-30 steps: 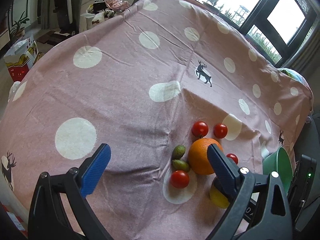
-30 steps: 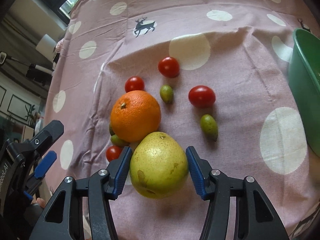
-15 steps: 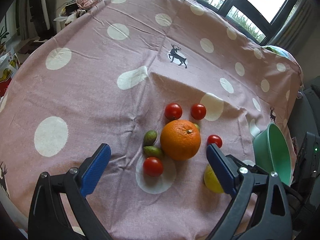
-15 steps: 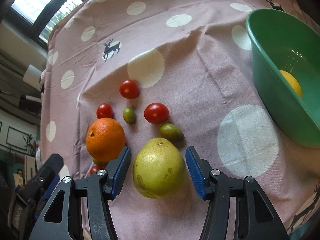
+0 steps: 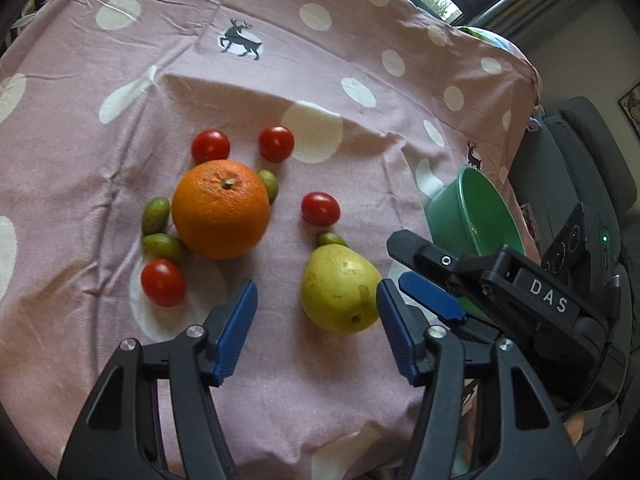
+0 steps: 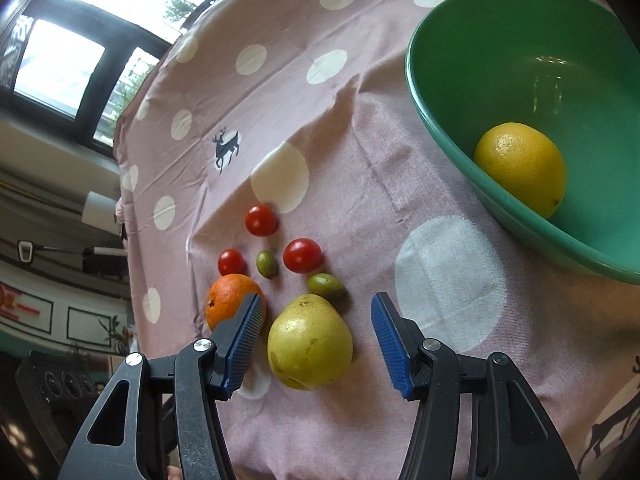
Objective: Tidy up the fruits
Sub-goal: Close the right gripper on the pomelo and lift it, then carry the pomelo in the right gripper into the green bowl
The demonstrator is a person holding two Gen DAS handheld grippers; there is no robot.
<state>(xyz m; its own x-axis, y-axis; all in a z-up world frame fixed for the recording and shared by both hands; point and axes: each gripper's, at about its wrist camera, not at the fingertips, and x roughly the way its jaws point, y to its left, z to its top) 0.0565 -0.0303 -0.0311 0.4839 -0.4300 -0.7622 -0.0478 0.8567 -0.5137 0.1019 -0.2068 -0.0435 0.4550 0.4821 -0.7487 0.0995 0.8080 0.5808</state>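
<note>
Through my left wrist camera, my left gripper (image 5: 316, 332) has its jaws closing with nothing pinched; the pear (image 5: 339, 289) lies just beyond, nearer my right-hand pad, on the pink dotted cloth (image 5: 100, 92). Left of it sits the orange (image 5: 221, 209), ringed by cherry tomatoes (image 5: 163, 282) and small green fruits (image 5: 155, 208). At far right is the green bowl (image 5: 486, 204). My other tool's body reads "DAS" (image 5: 548, 298).

Through my right wrist camera, my right gripper (image 6: 318, 342) stands part-spread around the pear (image 6: 310, 342), pads on either side and, as far as I can see, not touching. The bowl (image 6: 448, 132) at far right holds a lemon (image 6: 520, 168).

The pear looks firm, moderately heavy, smooth-skinned and easily bruised; I'd squeeze its wide belly gently, not the tapered neck, where pads could slip. No writing is readable here.
</note>
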